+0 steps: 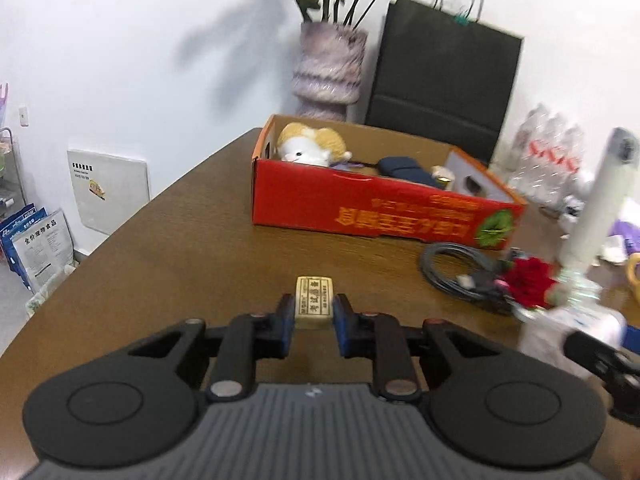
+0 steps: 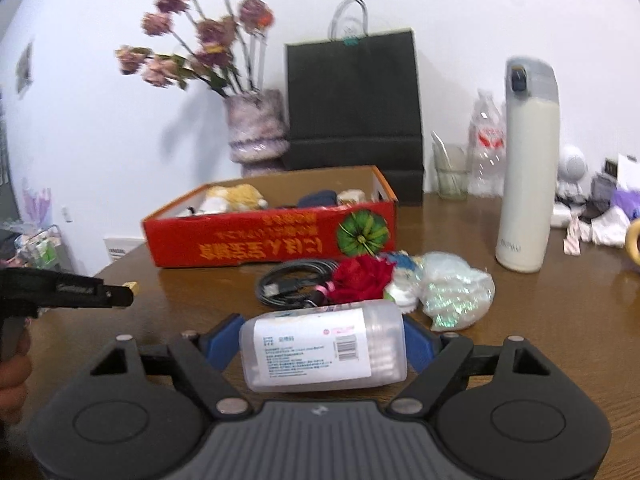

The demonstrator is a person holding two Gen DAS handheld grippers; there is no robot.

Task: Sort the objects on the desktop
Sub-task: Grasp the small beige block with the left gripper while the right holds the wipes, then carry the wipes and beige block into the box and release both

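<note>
Nearest, the right tool [image 2: 322,346] clamped a clear labelled jar [image 2: 324,350]. Brown wooden counter [image 1: 180,248] met a white wall [image 1: 140,40]; red box [image 1: 376,208] at one o'clock; left tool [image 1: 313,314] clamped a small eraser [image 1: 314,300].

The wooden table [image 2: 540,320] looked smooth and shiny. The red box [image 1: 360,208] was cardboard. The cotton swab tub [image 2: 324,350] was clear plastic.

The brown wooden table [image 2: 540,320] carries a red box [image 2: 276,240], coiled cable [image 2: 292,284], white flask [image 2: 528,168] and glass [image 2: 452,176].
</note>
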